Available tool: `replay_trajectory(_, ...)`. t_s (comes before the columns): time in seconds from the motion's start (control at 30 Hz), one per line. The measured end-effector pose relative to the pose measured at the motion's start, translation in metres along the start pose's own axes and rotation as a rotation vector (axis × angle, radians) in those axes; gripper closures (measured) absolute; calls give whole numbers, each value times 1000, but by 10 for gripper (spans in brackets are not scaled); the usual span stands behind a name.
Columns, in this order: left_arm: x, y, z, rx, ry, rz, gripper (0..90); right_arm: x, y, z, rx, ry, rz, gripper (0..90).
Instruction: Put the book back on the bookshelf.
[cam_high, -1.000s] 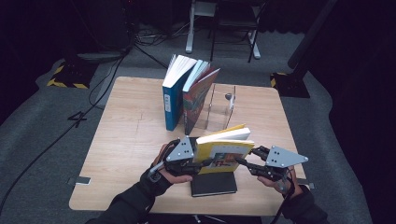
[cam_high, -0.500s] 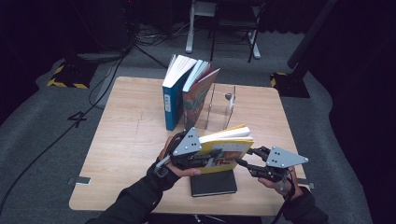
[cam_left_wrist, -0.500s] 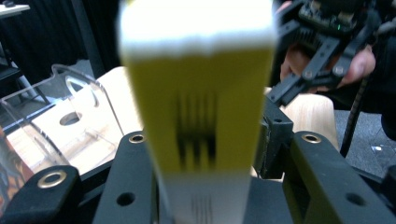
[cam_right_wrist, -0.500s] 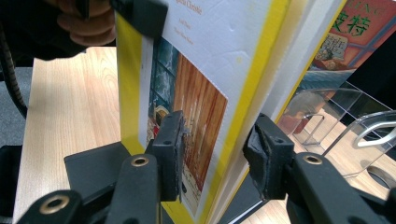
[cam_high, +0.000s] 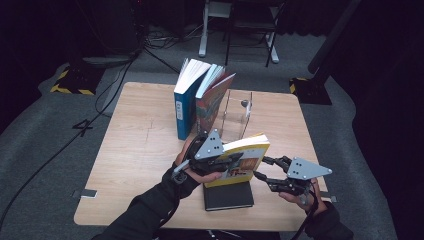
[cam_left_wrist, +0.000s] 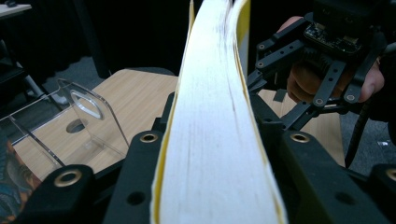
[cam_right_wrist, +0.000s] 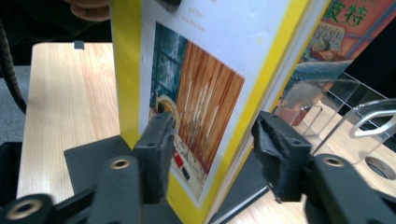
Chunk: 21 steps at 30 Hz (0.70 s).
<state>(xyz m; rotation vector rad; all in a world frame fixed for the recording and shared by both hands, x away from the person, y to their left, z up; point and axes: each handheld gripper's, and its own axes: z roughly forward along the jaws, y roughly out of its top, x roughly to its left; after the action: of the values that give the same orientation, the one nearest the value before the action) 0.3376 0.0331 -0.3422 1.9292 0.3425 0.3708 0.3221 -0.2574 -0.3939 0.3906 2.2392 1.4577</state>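
In the left gripper view we lose the yellow book (cam_left_wrist: 210, 116) at top and bottom edges, and it hides the left tongs' pads. The black book (cam_high: 228, 196) near the counter's front edge sits half under it. In the right gripper view the cover's small print is too blurred to read.

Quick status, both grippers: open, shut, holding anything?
Left gripper: jaws just closed further, clamped on the yellow book.
Right gripper: jaws just opened, straddling the book's corner, not gripping.

Yellow book (cam_right_wrist: 196, 93) upright between right claw (cam_right_wrist: 212, 140) jaws, which just opened; black book (cam_right_wrist: 93, 161) flat beneath.
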Motion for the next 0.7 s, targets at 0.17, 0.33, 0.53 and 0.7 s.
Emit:
replay_trajectory(0.17,1,0,0,0,-18,-7,730,-2,-5,0,35,2,4,411)
replay_trajectory(0.33,0,1,0,9,-20,0,743,-7,-17,0,98,-8,7,389)
replay_trajectory(0.53,-1,2,0,12,-10,0,746,-16,-34,4,180,-24,16,377)
replay_trajectory(0.7,0,3,0,23,14,-1,745,-29,-46,6,200,-7,105,361)
